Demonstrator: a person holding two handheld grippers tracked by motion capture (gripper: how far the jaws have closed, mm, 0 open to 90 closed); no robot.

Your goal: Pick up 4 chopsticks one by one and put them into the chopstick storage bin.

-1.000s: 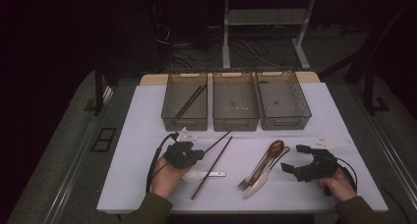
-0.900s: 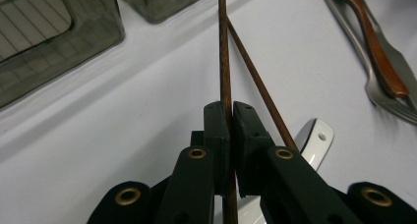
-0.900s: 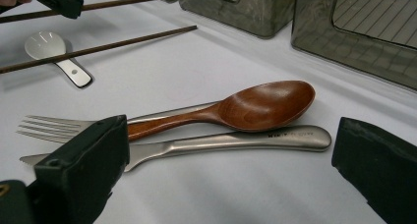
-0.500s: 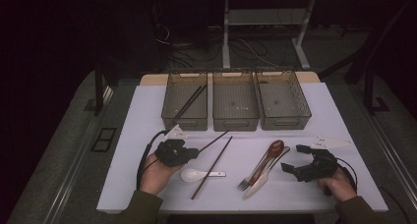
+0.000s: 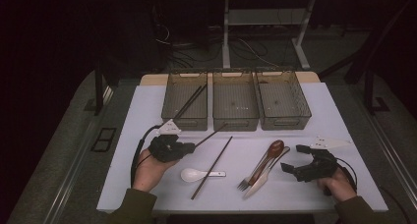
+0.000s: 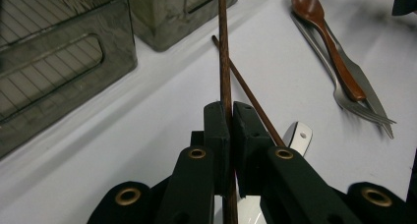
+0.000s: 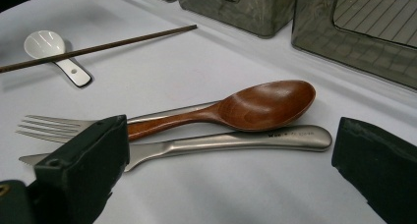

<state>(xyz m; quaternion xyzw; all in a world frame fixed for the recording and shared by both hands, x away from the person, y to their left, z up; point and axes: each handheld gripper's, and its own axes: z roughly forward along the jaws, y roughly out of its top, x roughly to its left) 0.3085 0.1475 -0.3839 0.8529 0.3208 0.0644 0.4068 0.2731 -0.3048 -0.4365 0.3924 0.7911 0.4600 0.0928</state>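
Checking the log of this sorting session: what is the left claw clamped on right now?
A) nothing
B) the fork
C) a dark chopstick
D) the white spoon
C: in the left gripper view the left claw is shut on a chopstick running out between its jaws.

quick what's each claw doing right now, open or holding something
Left claw: shut on a brown chopstick.
Right claw: open, holding nothing, facing the wooden spoon.

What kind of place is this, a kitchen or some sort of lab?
Probably a lab or recording workspace, not a kitchen: a white table with three sorting bins, loose cables on the dark floor behind, and a handheld left tool.
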